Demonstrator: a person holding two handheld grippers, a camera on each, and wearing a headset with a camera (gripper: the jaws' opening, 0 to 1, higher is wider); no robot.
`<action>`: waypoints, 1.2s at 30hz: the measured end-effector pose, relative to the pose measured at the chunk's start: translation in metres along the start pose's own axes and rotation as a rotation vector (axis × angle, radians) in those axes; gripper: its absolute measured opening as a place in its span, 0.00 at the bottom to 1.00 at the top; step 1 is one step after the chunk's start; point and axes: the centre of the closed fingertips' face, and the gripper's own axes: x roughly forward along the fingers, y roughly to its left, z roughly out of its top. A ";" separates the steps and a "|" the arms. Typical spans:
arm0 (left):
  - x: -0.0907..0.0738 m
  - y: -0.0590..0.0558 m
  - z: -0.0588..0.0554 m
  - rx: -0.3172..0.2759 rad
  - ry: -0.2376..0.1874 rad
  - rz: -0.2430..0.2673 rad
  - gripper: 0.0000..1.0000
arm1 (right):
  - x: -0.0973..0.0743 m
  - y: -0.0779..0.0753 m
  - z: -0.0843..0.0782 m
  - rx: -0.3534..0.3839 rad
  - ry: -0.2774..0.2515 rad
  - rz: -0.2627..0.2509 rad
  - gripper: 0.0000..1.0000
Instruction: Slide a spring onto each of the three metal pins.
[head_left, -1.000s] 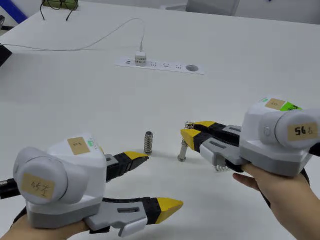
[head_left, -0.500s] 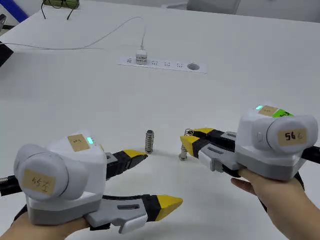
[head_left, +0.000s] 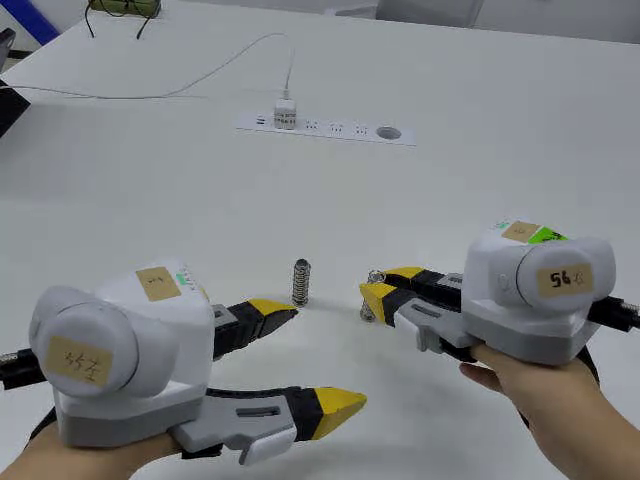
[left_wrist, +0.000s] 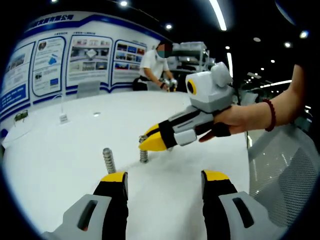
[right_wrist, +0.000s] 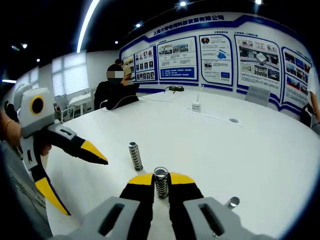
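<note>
My right gripper (head_left: 380, 283) is shut on a small steel spring (right_wrist: 160, 187), held upright between its yellow tips (right_wrist: 161, 178). The spring sits directly over a standing metal pin (head_left: 367, 312), whose base shows under the tips. To the left stands another pin with a spring on it (head_left: 300, 282), which also appears in the right gripper view (right_wrist: 135, 156) and the left gripper view (left_wrist: 108, 160). A bare pin head (right_wrist: 232, 202) shows to the right of my right jaws. My left gripper (head_left: 318, 358) hovers open near the table's front, short of the sprung pin, its jaws (left_wrist: 165, 176) wide apart.
On the white table (head_left: 150, 200), a white power strip (head_left: 325, 128) with a plug and cable lies at the back. A pair of glasses (head_left: 120, 8) lies at the far left corner. People sit and stand beyond the table.
My right gripper has come down with the spring, and less of the pin beneath it shows. My left gripper has stayed put and open.
</note>
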 end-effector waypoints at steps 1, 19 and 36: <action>0.000 0.000 0.000 0.000 0.000 0.000 0.60 | 0.001 0.000 -0.002 -0.003 0.005 -0.001 0.11; -0.001 0.003 0.006 0.011 -0.007 0.012 0.59 | -0.004 0.005 0.000 -0.005 -0.003 0.002 0.20; 0.010 -0.006 0.025 0.090 -0.016 0.001 0.57 | -0.049 0.000 0.028 0.114 -0.078 -0.021 0.41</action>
